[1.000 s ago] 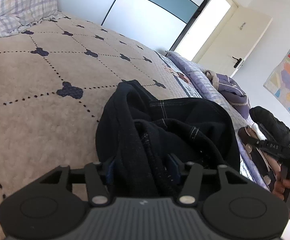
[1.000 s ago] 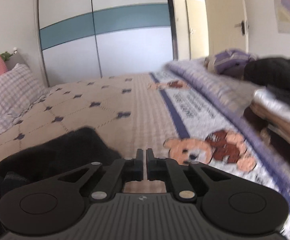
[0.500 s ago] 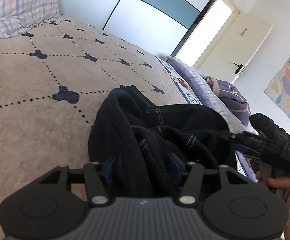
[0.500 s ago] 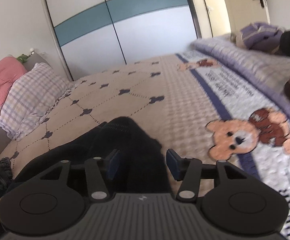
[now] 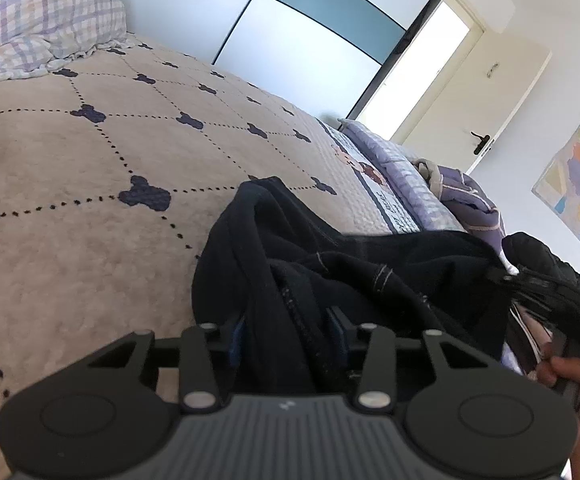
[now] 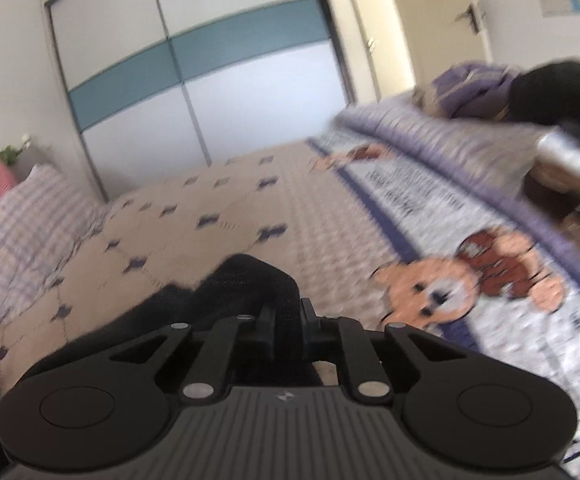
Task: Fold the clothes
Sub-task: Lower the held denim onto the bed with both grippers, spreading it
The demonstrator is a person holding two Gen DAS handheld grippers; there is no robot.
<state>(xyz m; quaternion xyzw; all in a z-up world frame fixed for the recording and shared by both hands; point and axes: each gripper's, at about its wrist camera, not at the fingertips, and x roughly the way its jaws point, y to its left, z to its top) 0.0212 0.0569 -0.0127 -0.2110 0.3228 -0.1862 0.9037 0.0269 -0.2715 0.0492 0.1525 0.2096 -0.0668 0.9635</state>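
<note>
A black garment with pale stitching (image 5: 370, 256) lies bunched on the beige bedspread (image 5: 89, 160). My left gripper (image 5: 287, 334) has a thick bundle of this fabric between its blue pads, and its jaws are closing on it. In the right wrist view the same garment (image 6: 241, 276) runs up into my right gripper (image 6: 287, 320), whose jaws are closing and pinch a narrow fold. The left wrist view shows the right gripper (image 5: 506, 276) at the garment's far right edge, with the person's hand (image 5: 570, 376) behind it.
A checked pillow (image 5: 45, 12) lies at the head of the bed. A purple pile of clothes (image 5: 466, 200) and a black item (image 5: 542, 256) sit along the right side. A bear-print strip (image 6: 450, 280) edges the bedspread. Wardrobe doors (image 6: 209, 80) stand behind the bed.
The right gripper, shut and empty a second ago, opened over the black garment and closed on a fold. The left jaws narrowed on their bundle. The garment's right edge is pulled out.
</note>
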